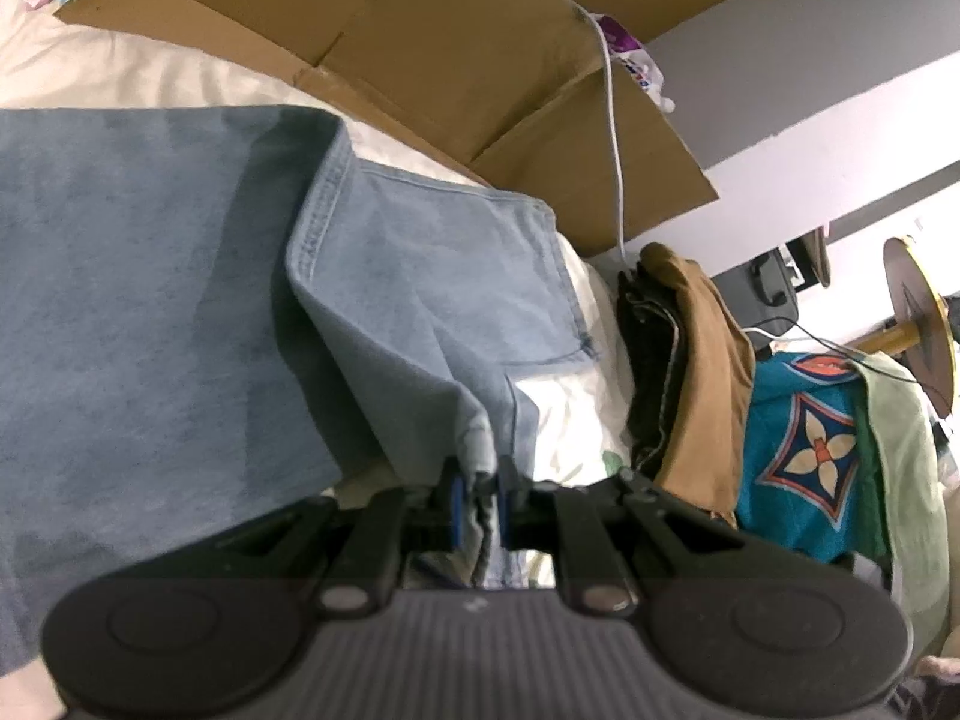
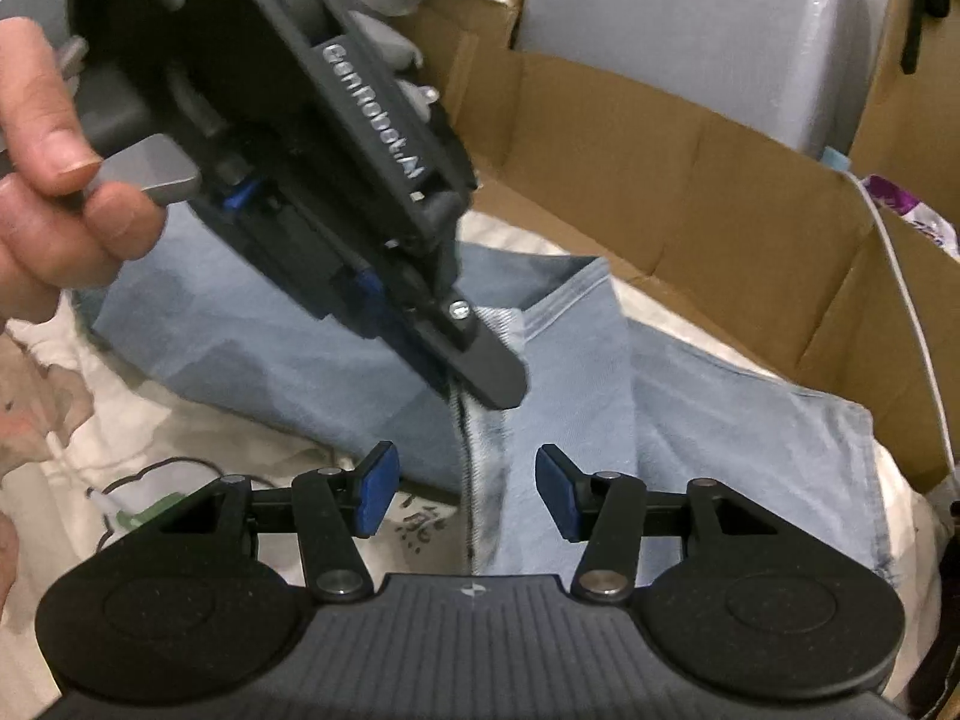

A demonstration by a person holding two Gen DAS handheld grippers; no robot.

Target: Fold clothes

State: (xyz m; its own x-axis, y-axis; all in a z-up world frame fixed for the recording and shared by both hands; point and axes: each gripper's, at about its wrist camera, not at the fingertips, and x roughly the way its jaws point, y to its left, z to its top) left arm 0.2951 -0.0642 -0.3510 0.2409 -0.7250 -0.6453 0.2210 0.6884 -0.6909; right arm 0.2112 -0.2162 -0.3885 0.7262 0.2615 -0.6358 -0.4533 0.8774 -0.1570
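Observation:
Light blue jeans point(image 1: 150, 300) lie spread on a cream bedsheet point(image 1: 108, 72). My left gripper point(image 1: 480, 480) is shut on a pinched fold of the denim, which hangs up from the bed between its blue pads. In the right wrist view the same left gripper point(image 2: 480, 378) comes down from the upper left, held by a person's hand point(image 2: 54, 180), and pulls up a ridge of the jeans point(image 2: 720, 432). My right gripper point(image 2: 467, 468) stands open just below it. The lifted denim ridge runs between its blue pads point(image 2: 378, 492) without touching either.
Flattened cardboard boxes point(image 1: 450, 42) rise behind the bed. A white cable point(image 1: 612, 120) hangs over them. To the right stands a pile of clothes with a brown garment point(image 1: 702, 372) on it, then a teal patterned cloth point(image 1: 804, 450) and a pale green one point(image 1: 900, 450).

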